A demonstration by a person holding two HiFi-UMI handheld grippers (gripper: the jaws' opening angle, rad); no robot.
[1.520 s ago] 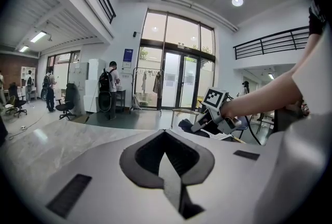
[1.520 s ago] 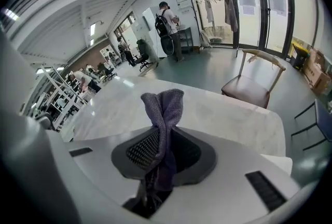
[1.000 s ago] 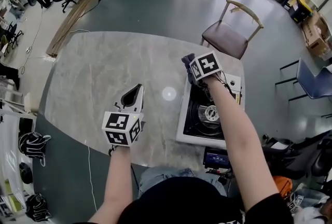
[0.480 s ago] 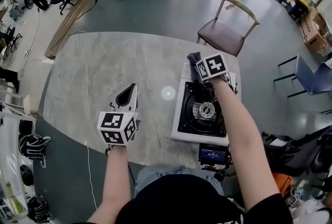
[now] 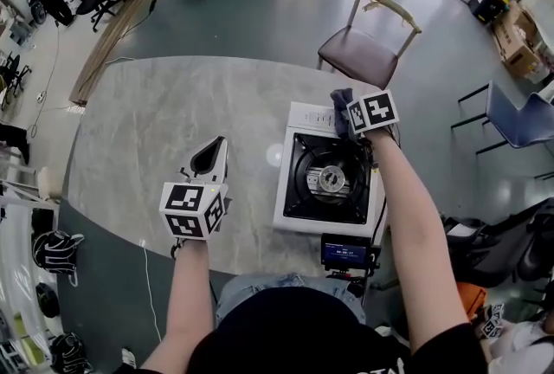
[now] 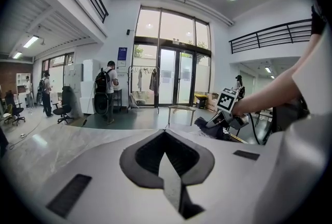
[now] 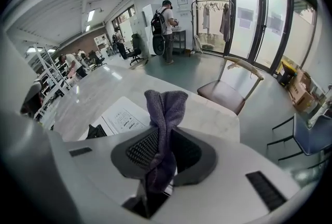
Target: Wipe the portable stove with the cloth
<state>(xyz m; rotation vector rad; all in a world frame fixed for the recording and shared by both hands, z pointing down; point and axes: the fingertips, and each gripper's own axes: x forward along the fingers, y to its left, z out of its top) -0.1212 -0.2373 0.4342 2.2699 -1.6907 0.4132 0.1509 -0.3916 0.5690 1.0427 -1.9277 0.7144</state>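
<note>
Nearest, the left gripper is held over the table with its jaws pressed together on nothing, well apart from the portable stove. The stove is thus left unbraced and could be shoved along the smooth table by a hard stroke. Farther off, the cloth is pinched in the jaws of the right gripper at the stove's far right corner. Its loose end could be snagged on the burner grate and dragged free.
</note>
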